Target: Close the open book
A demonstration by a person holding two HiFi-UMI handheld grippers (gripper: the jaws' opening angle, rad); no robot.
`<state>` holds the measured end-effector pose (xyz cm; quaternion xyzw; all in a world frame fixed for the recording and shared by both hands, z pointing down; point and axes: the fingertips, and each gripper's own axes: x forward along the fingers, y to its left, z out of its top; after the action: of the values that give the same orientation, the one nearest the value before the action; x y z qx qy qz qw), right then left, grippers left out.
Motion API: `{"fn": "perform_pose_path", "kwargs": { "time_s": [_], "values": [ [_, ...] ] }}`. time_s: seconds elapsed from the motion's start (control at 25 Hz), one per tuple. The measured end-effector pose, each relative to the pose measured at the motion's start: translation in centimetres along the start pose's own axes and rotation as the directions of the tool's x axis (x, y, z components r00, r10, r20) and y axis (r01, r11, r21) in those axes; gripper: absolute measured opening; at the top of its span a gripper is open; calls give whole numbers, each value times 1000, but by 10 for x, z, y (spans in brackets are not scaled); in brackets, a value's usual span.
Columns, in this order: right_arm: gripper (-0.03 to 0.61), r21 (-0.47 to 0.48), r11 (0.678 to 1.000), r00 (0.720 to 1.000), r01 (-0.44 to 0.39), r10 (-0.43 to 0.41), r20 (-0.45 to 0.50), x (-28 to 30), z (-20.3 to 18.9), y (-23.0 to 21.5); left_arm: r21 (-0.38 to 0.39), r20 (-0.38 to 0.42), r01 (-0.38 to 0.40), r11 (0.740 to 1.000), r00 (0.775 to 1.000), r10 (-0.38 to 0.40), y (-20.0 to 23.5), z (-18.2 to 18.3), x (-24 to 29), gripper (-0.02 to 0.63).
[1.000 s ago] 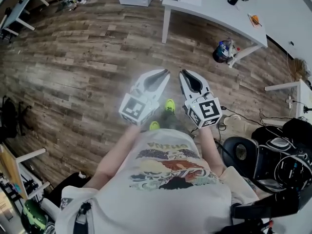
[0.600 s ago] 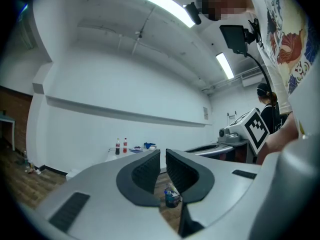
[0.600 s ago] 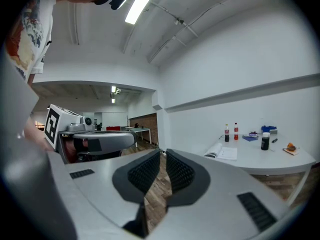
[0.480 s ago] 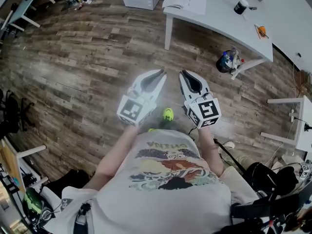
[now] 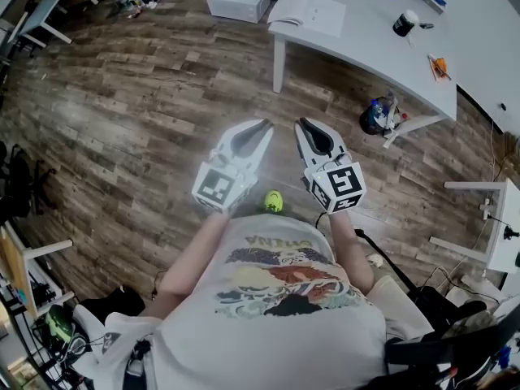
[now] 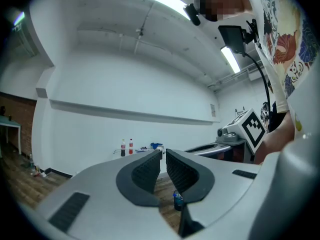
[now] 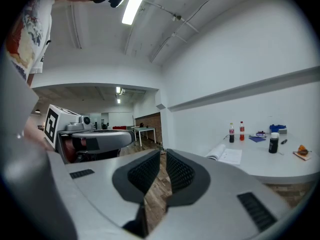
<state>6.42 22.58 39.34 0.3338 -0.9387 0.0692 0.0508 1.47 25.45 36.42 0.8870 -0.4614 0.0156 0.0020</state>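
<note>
**Book open on tabletop; both grippers clenched and empty**

The white-paged open book lies flat, pages up, at the left end of the white tabletop. Its long axis runs along the near edge. The left gripper and right gripper hang over the wooden floor, well apart from the book, fingers clenched on nothing. A black cup stands on the tabletop; its contents cannot be made out.

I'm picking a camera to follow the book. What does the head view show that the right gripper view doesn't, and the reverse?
Only the head view: the person's green shoe and the white box on the floor.
Only the right gripper view: the ceiling light and a close look between the right gripper's jaws, which are together with nothing held.
Both: the open book on the white table, the black cup and the left gripper.
</note>
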Motion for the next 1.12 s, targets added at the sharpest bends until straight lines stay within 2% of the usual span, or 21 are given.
{"fn": "perform_pose_path", "kwargs": {
  "time_s": [0.6,1.12],
  "values": [
    [28,24,1000,1000,9,-9,-23,18,-7,-43,-30,-14,20,999,1000,-20,17,-12,47,15],
    [28,13,998,998,64,-64,-13,102,21,-122,-9,7,67,998,998,-67,99,-2,142,15]
  ]
}}
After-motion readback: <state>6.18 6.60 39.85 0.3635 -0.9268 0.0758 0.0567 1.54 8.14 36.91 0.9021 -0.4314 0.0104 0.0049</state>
